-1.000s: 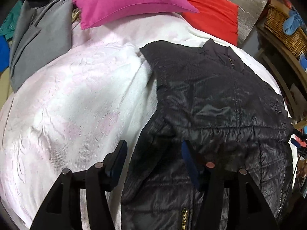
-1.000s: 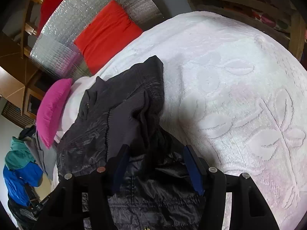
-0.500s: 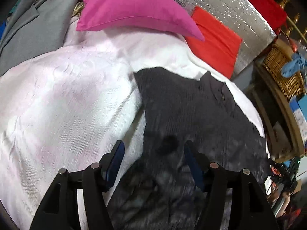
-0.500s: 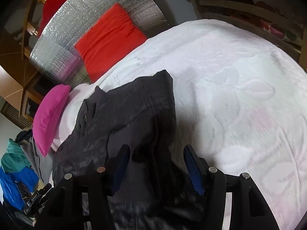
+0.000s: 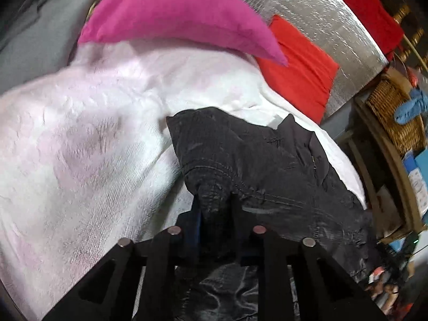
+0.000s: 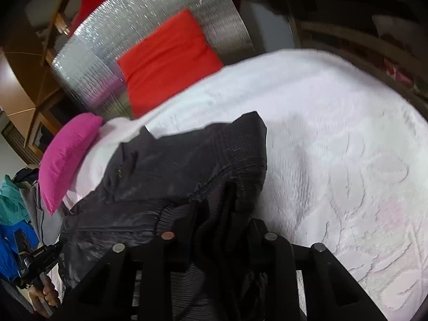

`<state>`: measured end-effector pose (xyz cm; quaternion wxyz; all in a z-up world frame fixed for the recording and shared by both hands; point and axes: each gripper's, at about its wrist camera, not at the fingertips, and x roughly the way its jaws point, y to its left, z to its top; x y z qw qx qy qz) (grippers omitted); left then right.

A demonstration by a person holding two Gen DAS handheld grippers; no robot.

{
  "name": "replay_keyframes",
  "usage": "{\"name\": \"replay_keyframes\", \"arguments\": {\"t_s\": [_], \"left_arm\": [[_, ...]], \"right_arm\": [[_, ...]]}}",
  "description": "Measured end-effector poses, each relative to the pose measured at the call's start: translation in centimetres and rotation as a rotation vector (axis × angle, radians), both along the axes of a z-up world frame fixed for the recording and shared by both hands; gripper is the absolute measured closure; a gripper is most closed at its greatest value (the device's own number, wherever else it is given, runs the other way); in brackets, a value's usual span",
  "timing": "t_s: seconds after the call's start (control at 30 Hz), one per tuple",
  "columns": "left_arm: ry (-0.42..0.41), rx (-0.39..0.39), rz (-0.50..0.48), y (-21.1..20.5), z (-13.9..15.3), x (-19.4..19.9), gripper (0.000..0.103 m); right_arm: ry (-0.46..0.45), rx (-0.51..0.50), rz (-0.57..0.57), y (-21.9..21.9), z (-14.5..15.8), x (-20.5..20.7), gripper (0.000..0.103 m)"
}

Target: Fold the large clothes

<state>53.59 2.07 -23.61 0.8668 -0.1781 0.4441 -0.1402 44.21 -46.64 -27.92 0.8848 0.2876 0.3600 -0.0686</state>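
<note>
Since half a second earlier, both grippers had been closed from wide apart onto the jacket [image 5: 267, 165], and both cameras had been brought nearer to it. A bunch of dark fabric at the jacket's left edge was pinched by the left gripper [image 5: 214, 206], with the jaws drawn narrow around it. On the other side, a thick fold of the right edge was clamped in the right gripper [image 6: 222, 214], its jaws likewise narrow.

The jacket was spread on the white bedspread [image 5: 80, 147], with its collar [image 5: 307, 139] pointed away towards the red cushion [image 5: 299, 69] and the pink pillow [image 5: 174, 13]. Its long axis was thus laid straight ahead of both grippers, from the held part out to the collar. Neither hand could be judged the nearer, since each was set at its own side of the garment.

From this hold, the next move was judged to be a lift and a carry forward along that axis, so that the near part would be laid over the collar end. Some slipping of the slick quilted cloth could be expected.
</note>
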Motion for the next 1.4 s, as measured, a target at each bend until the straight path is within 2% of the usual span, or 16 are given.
{"name": "replay_keyframes", "arguments": {"t_s": [0.07,0.13,0.27,0.33,0.47,0.5,0.6,0.73,0.93,1.17,1.23,1.3,1.4], "left_arm": [[-0.047,0.031,-0.006,-0.9,1.2,-0.6,0.086],[-0.068,0.069,-0.010,-1.3,2.0,-0.9,0.086],[-0.006,0.117,0.002,-1.3,0.3,-0.3,0.085],[0.022,0.183,-0.007,-2.3,-0.7,0.1,0.082],[-0.051,0.363,-0.017,-4.7,0.5,-0.9,0.074],[-0.066,0.405,-0.020,-5.2,0.7,-1.2,0.070],[-0.107,0.481,-0.023,-5.9,1.2,-2.4,0.058],[-0.206,0.553,-0.043,-6.0,2.4,-5.1,0.056],[-0.299,0.562,-0.053,-6.6,3.7,-7.0,0.055],[-0.312,0.563,-0.052,-6.4,4.0,-7.2,0.055],[-0.311,0.562,-0.043,-6.4,4.0,-7.3,0.055],[-0.310,0.556,-0.040,-6.3,4.1,-7.2,0.055],[-0.308,0.557,-0.039,-6.2,4.0,-7.0,0.055]], "right_arm": [[-0.038,-0.016,-0.005,0.3,1.1,-0.5,0.075],[-0.037,-0.018,-0.007,0.2,1.2,-0.5,0.075],[0.038,-0.016,-0.006,0.0,-0.7,0.3,0.075],[0.076,0.008,0.001,-0.1,-1.8,0.5,0.074],[0.078,0.021,0.001,-0.3,-1.2,0.1,0.070],[0.084,0.031,-0.003,-0.4,-1.1,-0.2,0.065],[0.101,0.071,-0.015,-0.9,-1.2,-1.0,0.044],[0.087,0.089,-0.022,-1.1,-0.7,-1.8,0.043],[0.080,0.071,-0.008,-0.6,0.0,-2.5,0.043],[0.119,0.015,0.018,0.7,-0.8,-1.4,0.044],[0.131,-0.030,0.024,1.3,-0.9,-1.1,0.057],[0.140,-0.065,0.026,1.6,-0.9,-0.9,0.062],[0.102,-0.078,0.007,1.6,0.0,-1.3,0.070]]}}
